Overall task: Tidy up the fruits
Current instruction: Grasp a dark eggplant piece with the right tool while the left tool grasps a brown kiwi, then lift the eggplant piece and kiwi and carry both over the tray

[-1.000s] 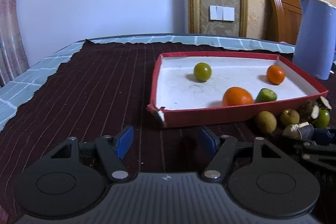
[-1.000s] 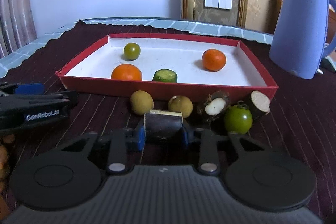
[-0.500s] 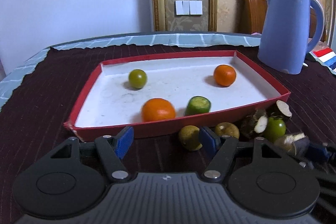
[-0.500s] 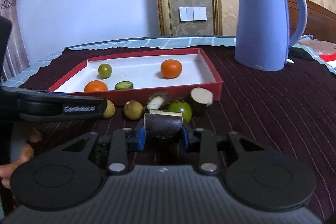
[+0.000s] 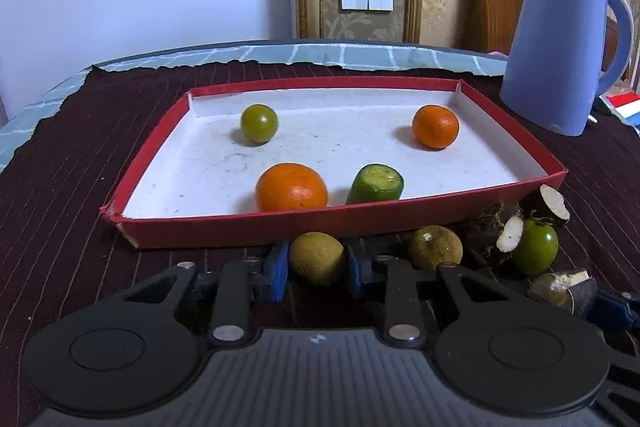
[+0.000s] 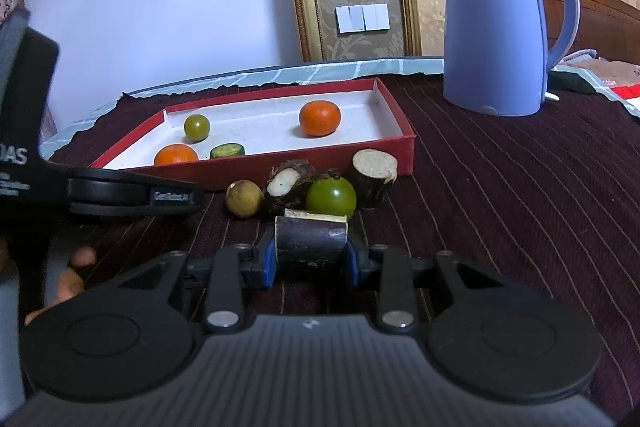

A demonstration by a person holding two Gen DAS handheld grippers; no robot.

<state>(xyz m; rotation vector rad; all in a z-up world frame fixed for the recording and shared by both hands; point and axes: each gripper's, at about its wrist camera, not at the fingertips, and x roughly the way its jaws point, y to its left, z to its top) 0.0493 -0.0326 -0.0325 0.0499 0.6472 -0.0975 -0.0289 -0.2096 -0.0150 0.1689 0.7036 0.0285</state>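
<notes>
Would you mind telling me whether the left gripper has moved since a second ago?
Yes. The left gripper has swung rightward along the red tray's near wall, from its left corner to the yellow-brown fruit, now between its pads.

The left hand-held gripper [image 5: 316, 263] points forward and downward, its blue pads closed against a small yellow-brown fruit [image 5: 317, 258] between them. The right hand-held gripper [image 6: 311, 259] tilts downward likewise, jaws clamped on a dark cut piece [image 6: 311, 241]. Bare fingertips [image 6: 70, 281] show beside its left edge.
</notes>
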